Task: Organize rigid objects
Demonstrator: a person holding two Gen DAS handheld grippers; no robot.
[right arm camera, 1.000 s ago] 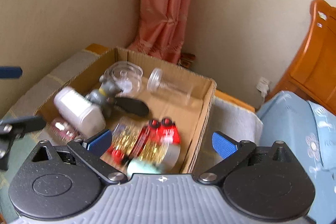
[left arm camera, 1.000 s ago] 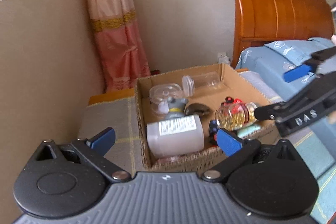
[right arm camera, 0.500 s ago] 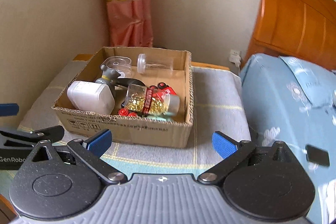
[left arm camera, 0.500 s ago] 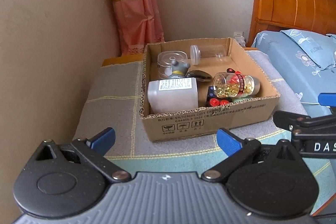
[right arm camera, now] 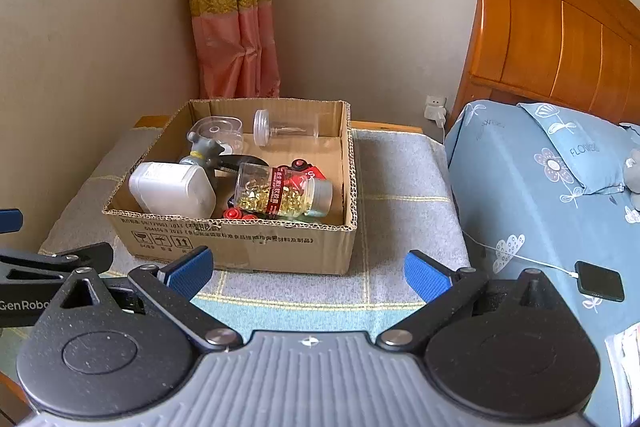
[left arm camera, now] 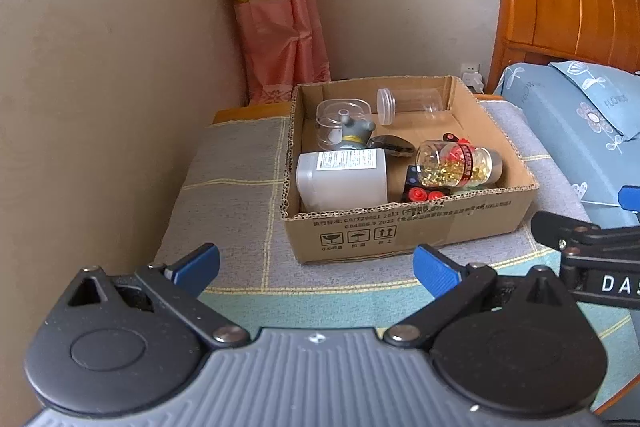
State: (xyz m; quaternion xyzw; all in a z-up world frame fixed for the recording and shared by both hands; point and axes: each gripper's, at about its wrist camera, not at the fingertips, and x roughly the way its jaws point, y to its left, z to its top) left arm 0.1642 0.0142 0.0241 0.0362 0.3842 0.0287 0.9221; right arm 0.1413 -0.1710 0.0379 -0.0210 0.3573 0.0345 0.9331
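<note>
I've pulled both grippers back from the box (left arm camera: 408, 227); left gripper (left arm camera: 316, 267) and right gripper (right arm camera: 306, 269) are spread, empty. Jar (right arm camera: 284, 193), bottle (right arm camera: 172, 189), the rest sit inside, probably done.

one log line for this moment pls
left tool open, empty | right tool open, empty | both short of box | bottle, pill jar lying in box
</note>
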